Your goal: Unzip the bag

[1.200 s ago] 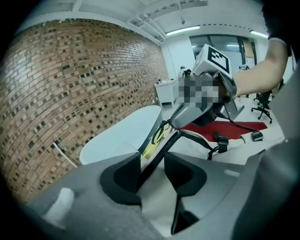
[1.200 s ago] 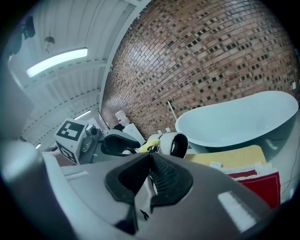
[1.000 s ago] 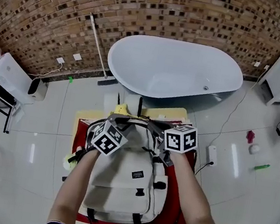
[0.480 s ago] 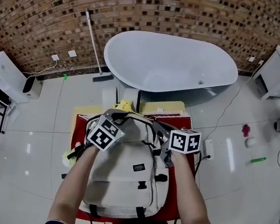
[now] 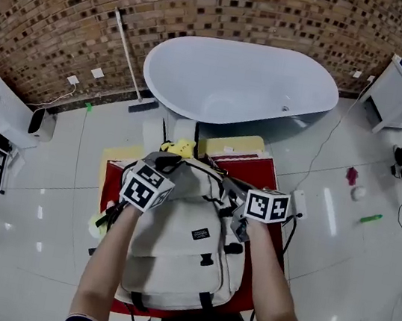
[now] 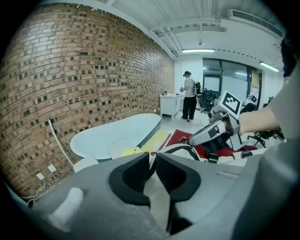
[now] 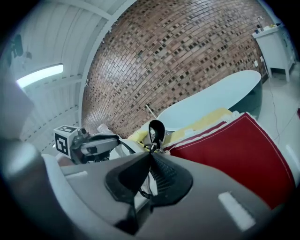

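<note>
— How are the arms set?
— The left forearm [image 5: 104,269] and the right forearm [image 5: 264,287] both reach forward over the bag [image 5: 186,252]. It lies flat on the red-covered table [image 5: 259,174]. Each arm ends at one side of the bag's top.
— And the tongs?
— The left tongs [image 6: 151,159] are closing, jaws nearly together on a fold of the bag's pale cloth. The right tongs [image 7: 151,157] are clamped on the black zipper pull [image 7: 156,129], its loop standing up past the tips.
— Any change?
— The left jaws stood wider a second ago. The right grip is the same.
— Counts?
— Two tongs, one bag, one zipper pull in view, and one bathtub [image 5: 235,86] beyond the table.
</note>
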{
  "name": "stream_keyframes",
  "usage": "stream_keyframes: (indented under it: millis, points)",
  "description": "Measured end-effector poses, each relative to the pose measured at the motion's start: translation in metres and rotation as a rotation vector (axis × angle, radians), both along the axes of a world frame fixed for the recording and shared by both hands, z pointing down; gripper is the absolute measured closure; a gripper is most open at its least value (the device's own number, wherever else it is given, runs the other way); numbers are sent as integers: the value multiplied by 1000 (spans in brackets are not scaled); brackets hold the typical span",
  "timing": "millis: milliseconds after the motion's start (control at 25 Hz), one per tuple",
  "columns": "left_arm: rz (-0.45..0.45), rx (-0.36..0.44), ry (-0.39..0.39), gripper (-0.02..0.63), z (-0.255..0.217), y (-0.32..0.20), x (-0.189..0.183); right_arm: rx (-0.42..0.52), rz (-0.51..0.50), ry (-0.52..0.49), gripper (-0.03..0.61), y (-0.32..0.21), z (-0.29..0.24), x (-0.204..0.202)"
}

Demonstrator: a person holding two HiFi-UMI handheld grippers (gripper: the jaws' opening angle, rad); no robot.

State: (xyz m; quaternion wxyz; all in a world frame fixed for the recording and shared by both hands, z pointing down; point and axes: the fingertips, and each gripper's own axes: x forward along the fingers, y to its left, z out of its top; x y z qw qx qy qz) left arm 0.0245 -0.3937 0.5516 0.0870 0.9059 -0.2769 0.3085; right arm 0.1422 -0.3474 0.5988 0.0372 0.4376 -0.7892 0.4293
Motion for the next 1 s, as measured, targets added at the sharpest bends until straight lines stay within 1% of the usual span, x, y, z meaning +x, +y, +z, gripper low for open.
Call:
stream_keyframes:
  millis: [200,440,600,680,720,760,800,920,1000]
  points:
    - [6,-14,15,572,7,3,4,-45,4,-5,558,9,18,4]
    - [-29,-43,58,572,14,4,1,-46,14,11,557,10,28,4]
    - [-55,0,55,547,14,5,4,-18,3,81,543,0,24,4]
    - [-75,4,67,504,11,8,2,-9,-3,123,498,-1,19,5]
    - [-89,-1,82,499,7,8,-1,0,-4,143,441,-1,15,6]
    - [-104,-4,100,499,3,9,-3,15,-5,168,409,-3,9,8]
    - [-119,-5,117,499,-1,9,-6,40,-5,198,408,-4,2,10]
    - [-163,-8,168,499,-16,21,-18,143,-16,271,442,1,-31,4]
    - [-194,-11,215,499,-30,32,-26,223,-37,298,485,8,-59,-8]
